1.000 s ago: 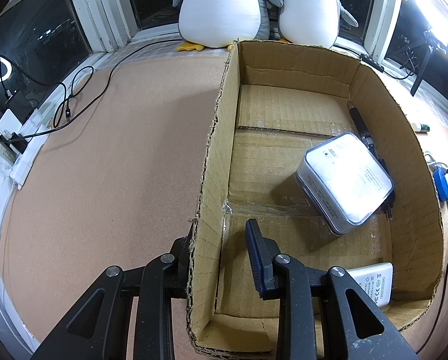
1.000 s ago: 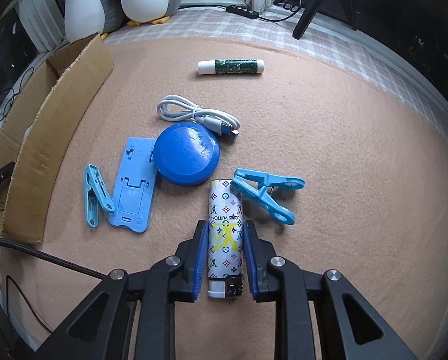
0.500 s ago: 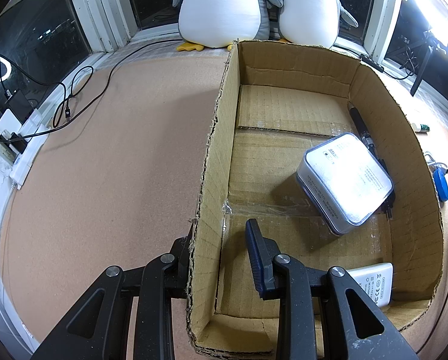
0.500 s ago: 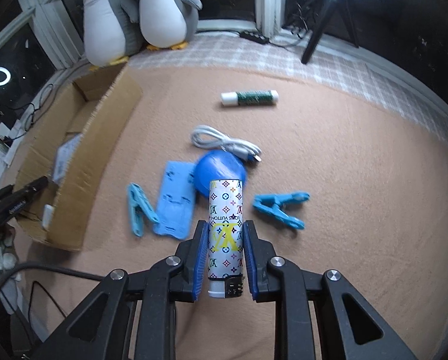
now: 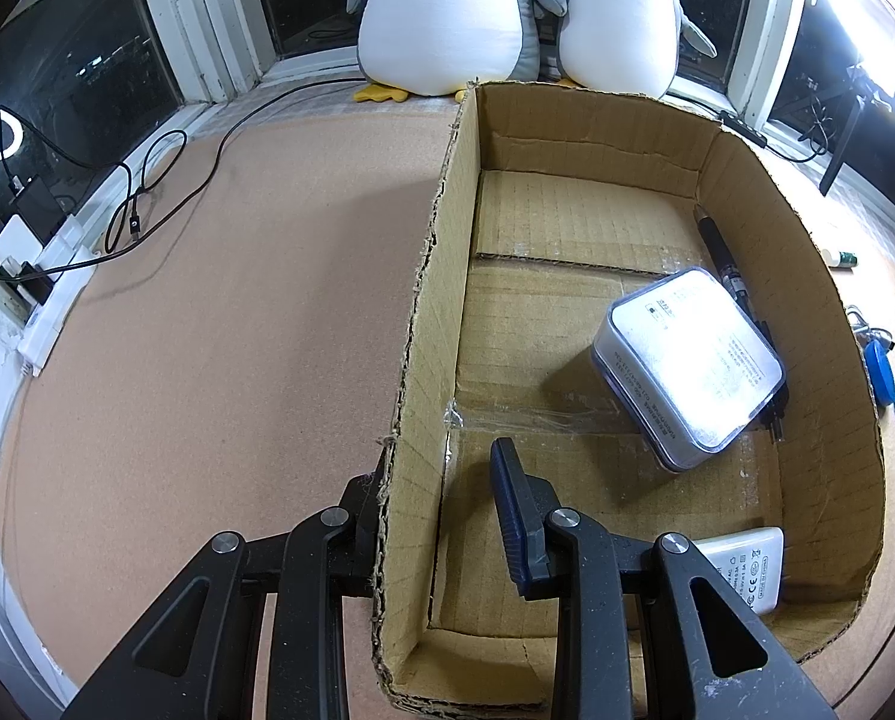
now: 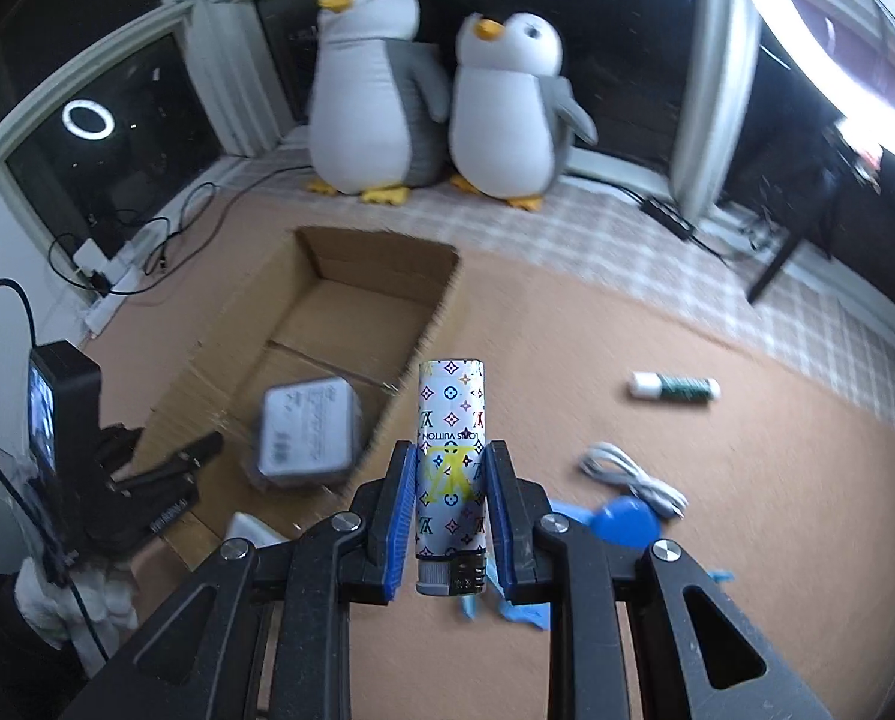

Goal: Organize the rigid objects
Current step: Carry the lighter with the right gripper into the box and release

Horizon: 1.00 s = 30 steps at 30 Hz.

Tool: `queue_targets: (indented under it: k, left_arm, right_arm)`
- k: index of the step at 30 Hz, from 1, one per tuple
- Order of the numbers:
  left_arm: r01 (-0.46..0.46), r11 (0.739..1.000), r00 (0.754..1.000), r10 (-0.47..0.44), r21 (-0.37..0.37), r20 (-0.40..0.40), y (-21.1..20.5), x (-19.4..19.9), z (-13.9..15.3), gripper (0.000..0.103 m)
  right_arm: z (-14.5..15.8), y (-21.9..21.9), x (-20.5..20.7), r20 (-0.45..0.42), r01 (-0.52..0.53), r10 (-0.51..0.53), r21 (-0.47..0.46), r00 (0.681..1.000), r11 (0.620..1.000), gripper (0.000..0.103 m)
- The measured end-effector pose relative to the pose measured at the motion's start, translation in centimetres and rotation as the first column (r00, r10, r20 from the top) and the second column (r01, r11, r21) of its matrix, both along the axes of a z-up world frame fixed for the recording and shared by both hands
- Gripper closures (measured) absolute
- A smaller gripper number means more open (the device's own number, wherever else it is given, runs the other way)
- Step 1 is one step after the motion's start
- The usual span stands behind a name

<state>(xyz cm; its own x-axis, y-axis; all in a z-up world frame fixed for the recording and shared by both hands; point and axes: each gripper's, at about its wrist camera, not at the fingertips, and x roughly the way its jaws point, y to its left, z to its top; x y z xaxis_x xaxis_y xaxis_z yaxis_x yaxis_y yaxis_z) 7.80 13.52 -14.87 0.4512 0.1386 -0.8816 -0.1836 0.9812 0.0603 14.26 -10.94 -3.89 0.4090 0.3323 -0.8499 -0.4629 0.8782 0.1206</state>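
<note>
My right gripper point(image 6: 450, 450) is shut on a white lighter with a coloured monogram print point(image 6: 450, 414), held upright above the tan mat, metal head down. The open cardboard box point(image 6: 351, 300) lies ahead and to the left of it. In the left wrist view my left gripper point(image 5: 435, 468) straddles the box's left wall point(image 5: 435, 276), one finger outside and one inside, shut on it. Inside the box are a silver tin point(image 5: 693, 360), a black pen point(image 5: 717, 246) along the right wall, and a white charger point(image 5: 747, 564) in the near corner.
On the mat right of the box lie a green glue stick point(image 6: 675, 387), a coiled white cable point(image 6: 633, 480), a blue round disc point(image 6: 627, 522) and blue clips point(image 6: 525, 612). Two plush penguins point(image 6: 381, 90) stand by the window. Cables and a power strip point(image 5: 45, 312) run along the left edge.
My right gripper has lifted the lighter off the mat and swung it up and left toward the box. The left gripper and the box have not moved.
</note>
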Motion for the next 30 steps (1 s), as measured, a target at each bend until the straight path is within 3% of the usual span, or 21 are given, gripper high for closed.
queue_targets:
  k: [6,15,30]
  left_arm:
    - [0.000,1.000,1.000,0.000,-0.001,0.000,-0.1,0.1,0.0,0.073]
    - [-0.001,1.000,1.000,0.001,-0.003,0.001,0.0,0.0,0.0,0.073]
    - [-0.003,1.000,1.000,0.003,-0.004,0.002,-0.1,0.0,0.0,0.073]
  right_arm:
    - [-0.3,4.3,2.0,-0.013,-0.042,0.043,0.043,0.999,0.998,0.082]
    - [-2.7,9.1,3.9,-0.040,-0.099,0.099,0.022,0.994,0.995,0.082]
    - [-5.3,11.2,5.5,-0.058,-0.100,0.098,-0.037,0.993,0.994,0.082]
